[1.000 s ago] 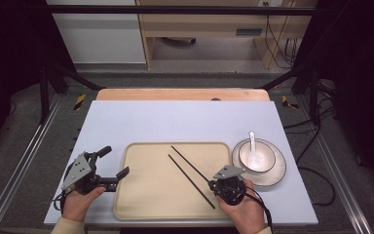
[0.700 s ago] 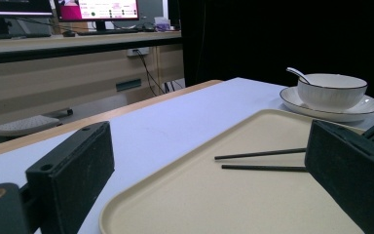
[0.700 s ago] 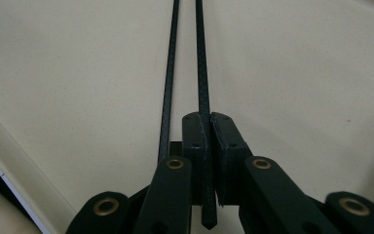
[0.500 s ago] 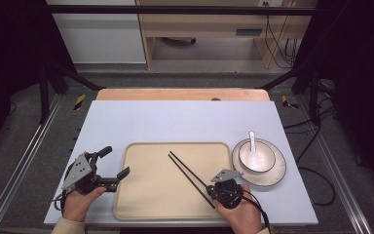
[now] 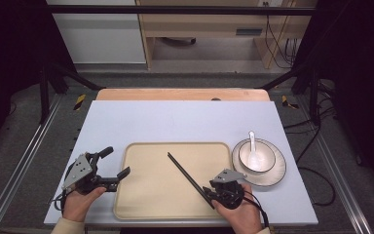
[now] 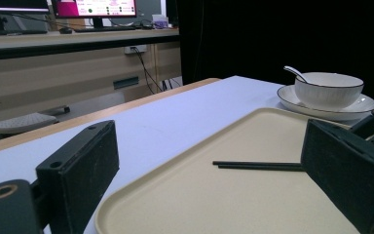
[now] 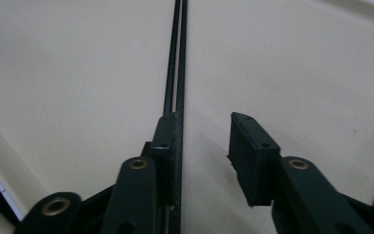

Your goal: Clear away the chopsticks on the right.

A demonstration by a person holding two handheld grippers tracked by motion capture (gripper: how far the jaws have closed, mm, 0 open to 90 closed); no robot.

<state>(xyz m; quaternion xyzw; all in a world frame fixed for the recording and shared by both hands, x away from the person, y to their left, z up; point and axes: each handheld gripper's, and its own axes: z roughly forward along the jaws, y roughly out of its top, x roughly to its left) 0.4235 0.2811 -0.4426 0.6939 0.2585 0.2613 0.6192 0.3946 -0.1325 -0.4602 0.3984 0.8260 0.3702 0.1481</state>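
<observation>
A: Why does the pale blue tabletop (image 5: 175, 122) carry that beige rectangular plastic tray (image 5: 151, 195)?

B: It holds the 2 thin black chopsticks (image 5: 187, 175), lying side by side on it. The white ceramic bowl (image 5: 257, 157) sits beside it.

A: And the right gripper (image 5: 213, 194)?

B: Jaws parted, chopsticks against 1 pad, not clamped; probably lining up. The left gripper (image 5: 118, 165) gapes wide, holding nothing, at the tray's edge.
</observation>
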